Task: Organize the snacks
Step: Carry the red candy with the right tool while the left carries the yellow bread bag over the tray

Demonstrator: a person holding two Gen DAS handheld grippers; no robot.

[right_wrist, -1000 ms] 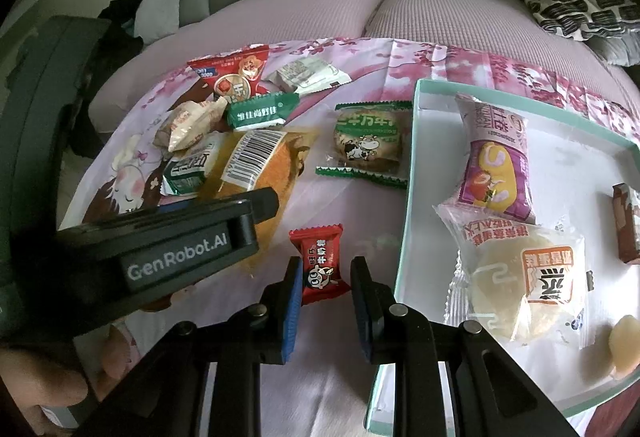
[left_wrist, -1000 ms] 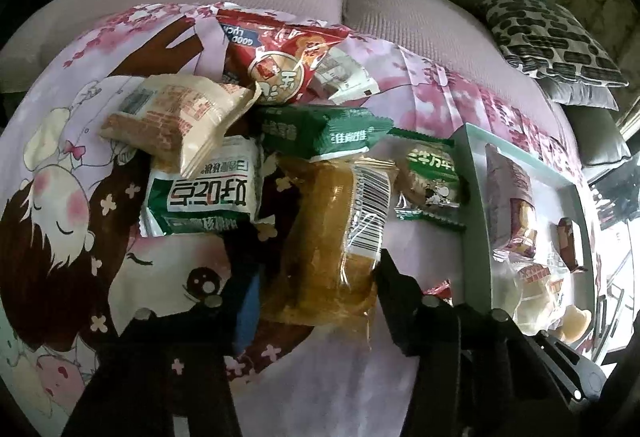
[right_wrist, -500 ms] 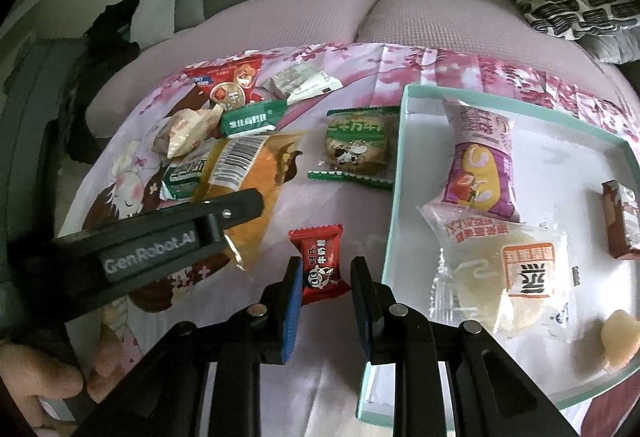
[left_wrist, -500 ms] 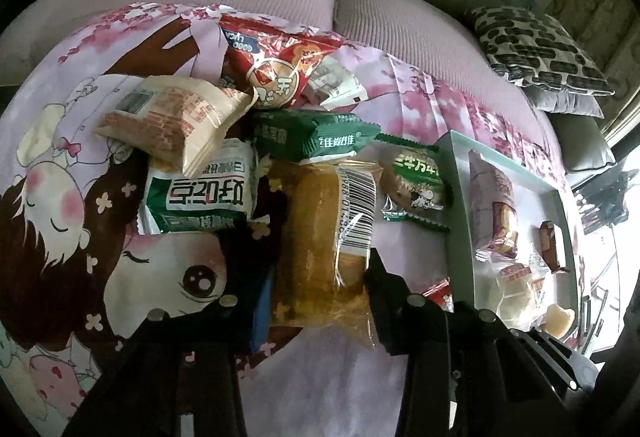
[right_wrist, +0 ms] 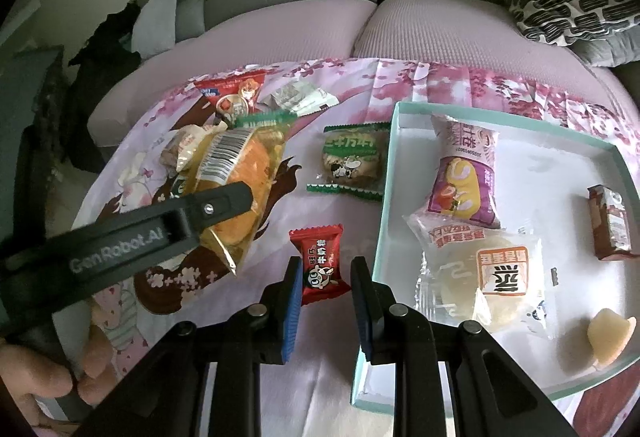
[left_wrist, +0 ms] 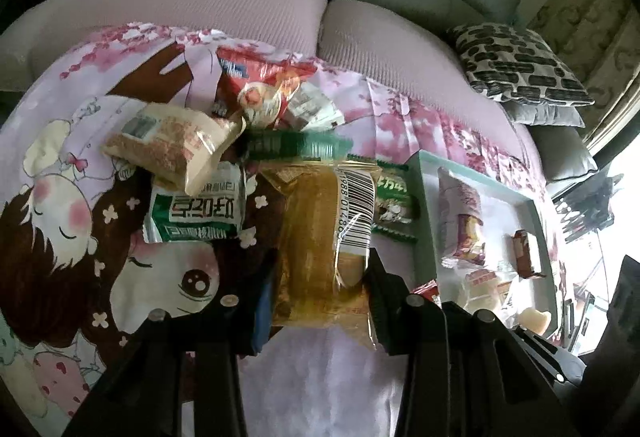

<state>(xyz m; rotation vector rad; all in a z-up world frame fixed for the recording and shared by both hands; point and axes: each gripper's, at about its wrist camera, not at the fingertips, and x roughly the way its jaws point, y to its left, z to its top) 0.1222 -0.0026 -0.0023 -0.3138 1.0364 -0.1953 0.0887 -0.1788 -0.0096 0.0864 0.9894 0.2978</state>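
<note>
My left gripper [left_wrist: 320,273] is shut on the near end of a clear packet holding a yellow cake [left_wrist: 316,229]. In the right wrist view that packet [right_wrist: 240,173] hangs tilted above the cartoon-print cloth, under the left gripper's finger [right_wrist: 216,205]. My right gripper [right_wrist: 326,265] hovers just left of the mint-rimmed tray [right_wrist: 384,205]. A small red candy [right_wrist: 320,253] fills the gap between its pads, which stand against both sides of the candy's near end. The tray [left_wrist: 424,205] shows at the right in the left wrist view.
On the cloth lie a green cookie packet [right_wrist: 352,161], a red bag [right_wrist: 236,97], a green-and-white packet [left_wrist: 198,209], a beige packet [left_wrist: 168,141] and a green bar [left_wrist: 296,145]. The tray holds a purple roll-cake packet [right_wrist: 466,173], a bun packet [right_wrist: 488,273] and small sweets. A sofa stands behind.
The left jaws closed onto the yellow cake packet and raised its near end off the cloth. The right gripper and red candy kept still.
</note>
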